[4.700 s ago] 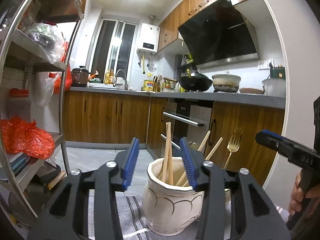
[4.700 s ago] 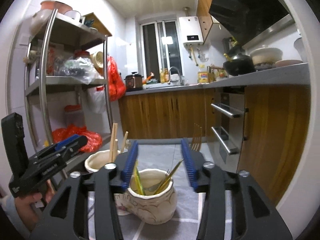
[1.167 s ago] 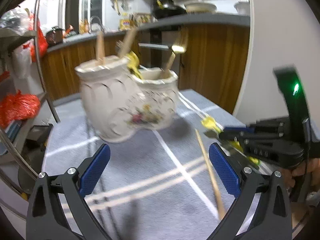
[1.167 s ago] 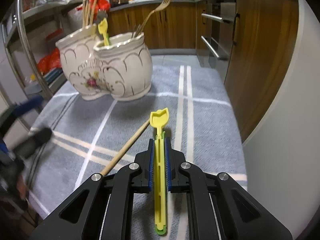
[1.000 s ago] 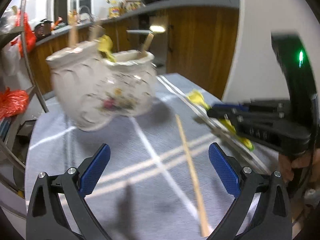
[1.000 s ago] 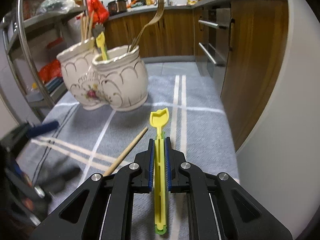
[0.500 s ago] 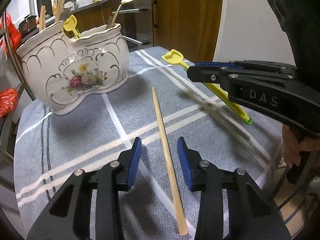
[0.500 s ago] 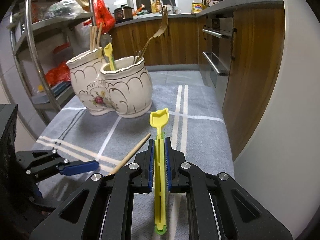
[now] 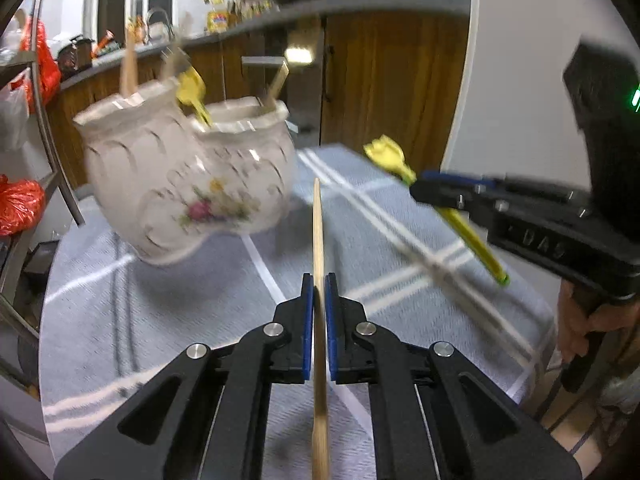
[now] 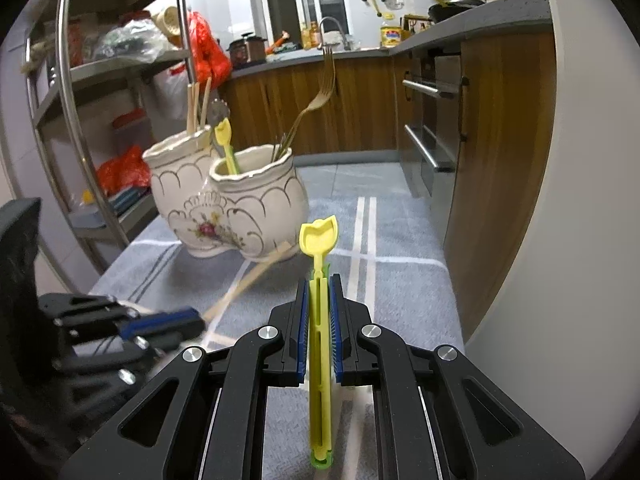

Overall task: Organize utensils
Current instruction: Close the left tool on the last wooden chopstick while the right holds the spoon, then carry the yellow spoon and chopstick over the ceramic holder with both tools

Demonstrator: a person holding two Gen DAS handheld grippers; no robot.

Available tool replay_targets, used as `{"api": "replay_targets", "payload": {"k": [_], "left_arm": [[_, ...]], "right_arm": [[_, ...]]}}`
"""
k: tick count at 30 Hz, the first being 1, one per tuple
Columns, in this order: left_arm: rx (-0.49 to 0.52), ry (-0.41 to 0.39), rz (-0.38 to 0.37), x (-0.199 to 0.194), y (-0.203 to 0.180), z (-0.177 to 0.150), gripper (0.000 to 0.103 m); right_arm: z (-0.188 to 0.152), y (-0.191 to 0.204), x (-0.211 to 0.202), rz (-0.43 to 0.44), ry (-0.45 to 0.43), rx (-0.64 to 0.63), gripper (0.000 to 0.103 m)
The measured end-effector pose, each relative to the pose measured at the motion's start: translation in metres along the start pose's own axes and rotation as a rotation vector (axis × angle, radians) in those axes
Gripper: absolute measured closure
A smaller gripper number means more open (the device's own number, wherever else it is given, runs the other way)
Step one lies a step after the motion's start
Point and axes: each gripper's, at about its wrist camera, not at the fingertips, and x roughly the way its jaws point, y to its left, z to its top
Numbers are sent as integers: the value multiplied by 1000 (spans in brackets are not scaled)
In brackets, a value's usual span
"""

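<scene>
The left gripper has just been closing and is now pinching a wooden chopstick between its blue pads, the stick running straight ahead toward the ceramic holder. The right gripper is clamping a yellow plastic utensil, its scoop-shaped head sticking out in front of the fingers. The white, flower-painted holder is sitting on the grey striped cloth ahead of both tools, its two joined pots standing side by side. The far pot is carrying wooden chopsticks; the near one is holding a second yellow utensil and a gold fork leaning up to the right. In the right wrist view, the held chopstick's far tip is lying close to the holder's base. A metal shelf rack with bags is standing to the left, wooden cabinets behind, and a pale wall is crowding the cloth's right edge.
</scene>
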Motion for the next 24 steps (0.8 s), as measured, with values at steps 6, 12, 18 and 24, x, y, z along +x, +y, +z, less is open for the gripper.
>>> {"api": "replay_targets", "payload": {"k": [6,12,18,24], "left_arm": [[-45,-175,11,-36,30,6,98],[-33,-347,59,-69,50,6,98],[-91,-407,49,-85,78,18,98],[-129,-452,41,-83,108,50,98]], "right_arm": [[3,3,-11,8,-66,24,92],[7,15,-14,51,-127,30,92],[34,30,-5,84,-176,14,92],[74,36,15,89,-241,27,92]]}}
